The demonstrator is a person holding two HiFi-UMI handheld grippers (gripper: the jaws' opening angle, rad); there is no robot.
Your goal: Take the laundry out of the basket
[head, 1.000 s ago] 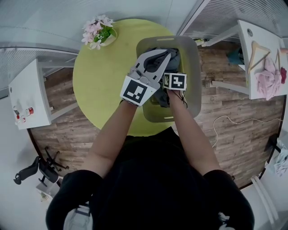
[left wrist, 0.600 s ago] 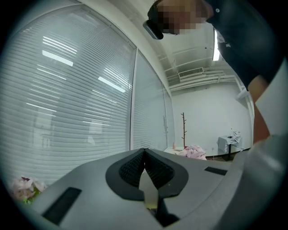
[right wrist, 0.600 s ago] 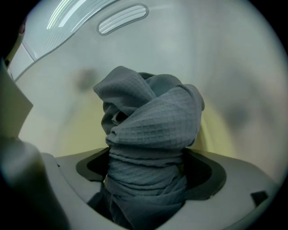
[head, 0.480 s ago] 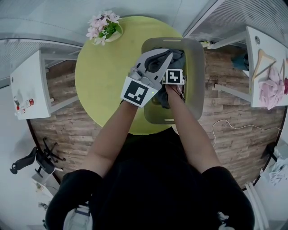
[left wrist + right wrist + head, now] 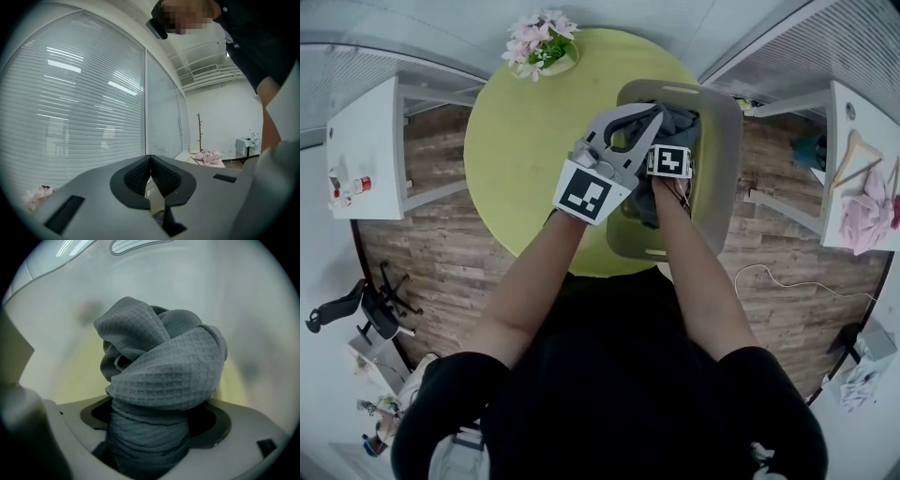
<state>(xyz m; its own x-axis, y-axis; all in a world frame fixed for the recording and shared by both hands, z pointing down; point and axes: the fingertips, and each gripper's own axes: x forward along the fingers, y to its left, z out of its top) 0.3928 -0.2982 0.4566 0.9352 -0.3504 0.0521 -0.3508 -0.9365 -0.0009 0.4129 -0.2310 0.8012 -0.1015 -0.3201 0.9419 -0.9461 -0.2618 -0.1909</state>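
A grey laundry basket (image 5: 727,141) stands at the right edge of a round yellow-green table (image 5: 525,159). Grey waffle-weave laundry (image 5: 680,122) lies bunched inside it. My right gripper (image 5: 150,430) reaches down into the basket, and only its marker cube shows in the head view. Its jaws stand wide apart, with a bundle of the grey cloth (image 5: 164,371) filling the gap between them. My left gripper (image 5: 654,112) hovers over the basket's left rim and points away from me. Its pads (image 5: 161,178) meet with nothing between them.
A pot of pink flowers (image 5: 542,42) sits at the table's far edge. A white shelf (image 5: 361,150) stands to the left. At the right, a white table (image 5: 853,122) carries a pink garment (image 5: 867,211) and a wooden hanger (image 5: 855,150). The floor is wood.
The head view has shifted, so the table and basket sit a little further right. Both grippers stay over the basket in about the same places.
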